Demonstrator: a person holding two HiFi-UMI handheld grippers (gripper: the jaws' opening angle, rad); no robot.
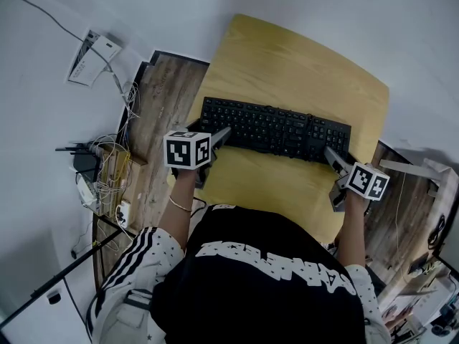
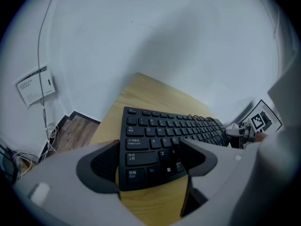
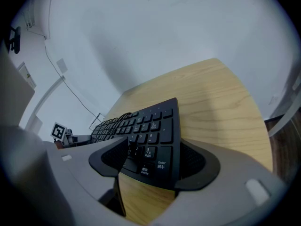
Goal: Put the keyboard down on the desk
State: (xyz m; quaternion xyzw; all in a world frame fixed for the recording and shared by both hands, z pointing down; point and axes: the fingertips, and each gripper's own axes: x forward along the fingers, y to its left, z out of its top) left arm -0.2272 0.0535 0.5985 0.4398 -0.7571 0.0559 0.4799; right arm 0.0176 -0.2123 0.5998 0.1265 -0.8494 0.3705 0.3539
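Note:
A black keyboard (image 1: 276,127) lies across the round-cornered wooden desk (image 1: 287,56), flat or nearly flat; I cannot tell whether it rests fully on the wood. My left gripper (image 1: 215,143) is at its left end. In the left gripper view the keyboard's (image 2: 169,126) near corner sits between the jaws of that gripper (image 2: 150,159), one pad at the edge, the other over the keys. My right gripper (image 1: 333,162) is at the right end. In the right gripper view the number-pad corner of the keyboard (image 3: 150,121) is clasped the same way by the gripper (image 3: 153,157).
White wall stands behind the desk. On the wooden floor (image 1: 161,99) to the left lie tangled cables and a router (image 1: 100,170), with a wall box (image 1: 93,57) above. More clutter sits at the right (image 1: 423,264). The person's torso fills the near side.

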